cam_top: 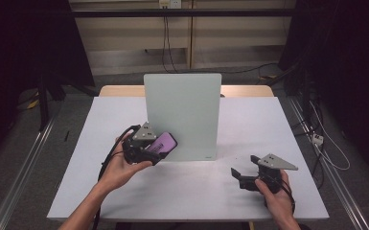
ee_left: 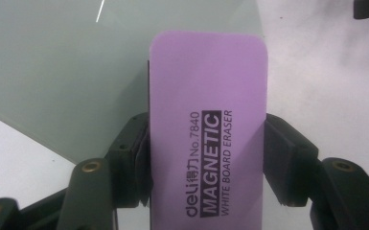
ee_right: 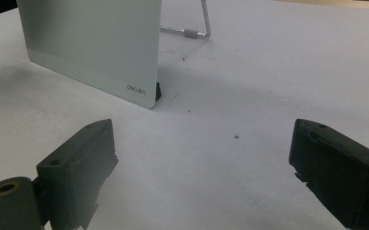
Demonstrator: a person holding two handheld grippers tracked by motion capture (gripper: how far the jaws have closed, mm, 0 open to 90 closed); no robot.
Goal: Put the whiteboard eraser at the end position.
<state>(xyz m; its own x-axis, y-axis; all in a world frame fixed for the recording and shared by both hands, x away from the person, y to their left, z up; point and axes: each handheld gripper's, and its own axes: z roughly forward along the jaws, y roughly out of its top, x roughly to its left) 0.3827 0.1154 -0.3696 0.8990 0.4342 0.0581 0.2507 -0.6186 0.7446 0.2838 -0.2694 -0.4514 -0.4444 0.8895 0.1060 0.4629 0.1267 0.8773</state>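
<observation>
The left gripper (cam_top: 159,146) squeezes the purple eraser (ee_left: 210,129), its long side pointing at the white board (cam_top: 184,110) just ahead. The right gripper (cam_top: 243,171) rests wide open, well away from the board.

We saw a white table (cam_top: 249,120) with a wooden edge at its far side. Directly on it stood one upright pale green board (cam_top: 182,115), propped behind by a metal stand (ee_right: 196,28).
</observation>
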